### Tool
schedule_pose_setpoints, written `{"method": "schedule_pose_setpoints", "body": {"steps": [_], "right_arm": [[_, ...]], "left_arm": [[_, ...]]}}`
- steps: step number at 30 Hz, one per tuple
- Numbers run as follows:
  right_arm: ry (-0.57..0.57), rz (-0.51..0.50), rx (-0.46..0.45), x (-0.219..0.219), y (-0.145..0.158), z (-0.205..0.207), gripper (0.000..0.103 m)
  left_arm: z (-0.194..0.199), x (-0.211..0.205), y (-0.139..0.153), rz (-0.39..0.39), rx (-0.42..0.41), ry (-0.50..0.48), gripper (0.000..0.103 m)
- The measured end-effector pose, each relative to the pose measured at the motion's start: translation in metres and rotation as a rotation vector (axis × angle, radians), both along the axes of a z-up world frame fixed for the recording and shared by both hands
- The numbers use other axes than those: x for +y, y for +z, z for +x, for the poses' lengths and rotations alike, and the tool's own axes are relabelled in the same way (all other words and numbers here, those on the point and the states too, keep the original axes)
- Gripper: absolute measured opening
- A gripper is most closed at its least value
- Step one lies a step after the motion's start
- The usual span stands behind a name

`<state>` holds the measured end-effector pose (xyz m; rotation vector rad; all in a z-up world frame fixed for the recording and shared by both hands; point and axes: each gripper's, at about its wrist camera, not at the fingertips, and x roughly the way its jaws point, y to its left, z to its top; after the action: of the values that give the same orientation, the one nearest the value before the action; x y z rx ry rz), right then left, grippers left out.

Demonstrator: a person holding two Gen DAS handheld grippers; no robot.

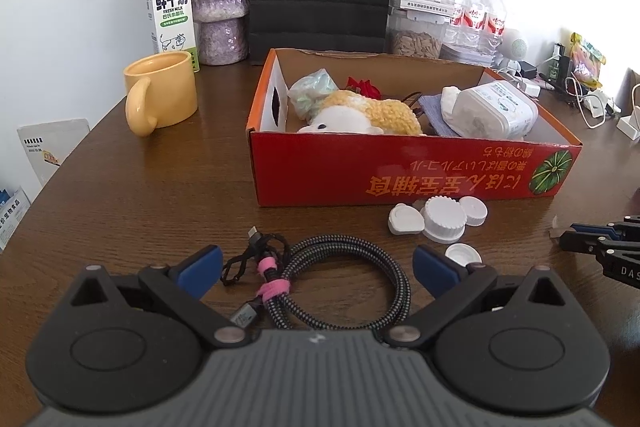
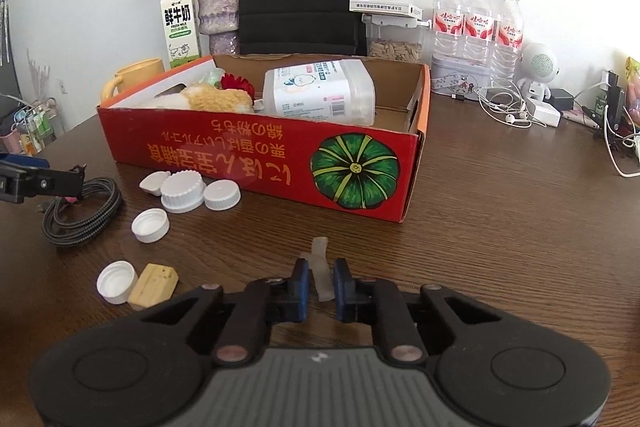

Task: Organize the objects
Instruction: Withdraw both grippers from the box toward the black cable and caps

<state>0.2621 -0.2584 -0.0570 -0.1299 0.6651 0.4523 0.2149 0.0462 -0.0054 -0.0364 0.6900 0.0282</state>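
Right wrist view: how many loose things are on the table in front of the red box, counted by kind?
White caps and lids: 5
Braided cable: 1
Yellowish block: 1
Clear strip: 1
Total: 8

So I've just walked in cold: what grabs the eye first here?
The red box mid-table, with a green pumpkin print and a plush toy and wipes tub inside. White caps lie scattered in front of it. Nearest, the right gripper has its jaws nearly shut around a clear scrap.
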Motion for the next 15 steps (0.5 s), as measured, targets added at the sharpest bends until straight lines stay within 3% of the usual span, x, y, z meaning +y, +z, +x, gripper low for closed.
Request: {"method": "schedule_pose_setpoints", "body": {"steps": [9, 15], "right_arm": [[0.003, 0.006, -0.052, 0.002, 0.003, -0.009, 0.006], [-0.004, 0.025, -0.110, 0.004, 0.007, -0.016, 0.006]], "left_arm": [[0.002, -0.006, -0.005, 0.016, 0.049, -0.033, 0.103], [0.009, -0.009, -0.009, -0.001, 0.133, -0.074, 0.103]]}}
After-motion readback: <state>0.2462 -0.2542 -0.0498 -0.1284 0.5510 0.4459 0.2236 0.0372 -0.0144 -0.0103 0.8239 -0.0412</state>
